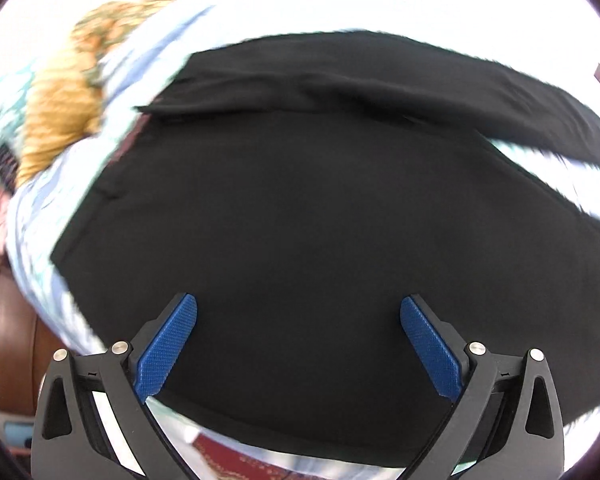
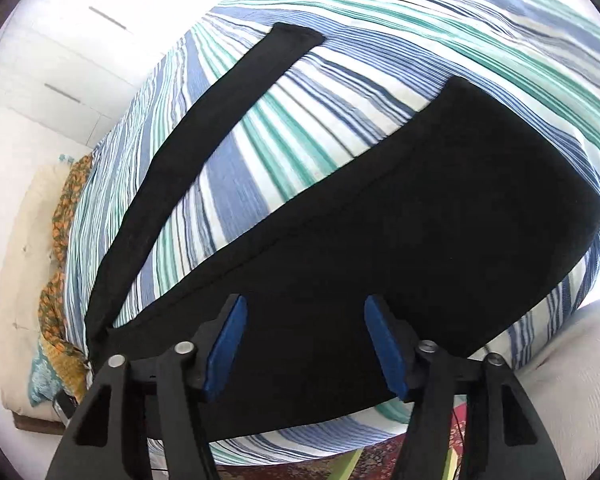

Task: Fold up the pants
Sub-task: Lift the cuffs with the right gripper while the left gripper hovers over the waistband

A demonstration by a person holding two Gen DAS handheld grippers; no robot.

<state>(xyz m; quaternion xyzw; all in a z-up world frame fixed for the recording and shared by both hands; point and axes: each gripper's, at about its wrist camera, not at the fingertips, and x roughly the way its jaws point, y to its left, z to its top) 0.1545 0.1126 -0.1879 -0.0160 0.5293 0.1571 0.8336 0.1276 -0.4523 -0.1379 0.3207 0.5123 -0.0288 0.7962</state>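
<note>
Black pants lie spread on a striped bed cover. In the left wrist view the wide part fills the middle, with a fold ridge across its far side and one leg running off right. My left gripper hangs open above the fabric, nothing between its blue pads. In the right wrist view the pants show one broad leg to the right and a narrow leg reaching up left, striped cover showing between them. My right gripper is over the near part of the pants, jaws apart and nothing held.
The blue, green and white striped bed cover lies under the pants. An orange patterned cloth sits at the bed's left side. White wardrobe doors stand behind the bed. A red patterned rug shows below the bed's near edge.
</note>
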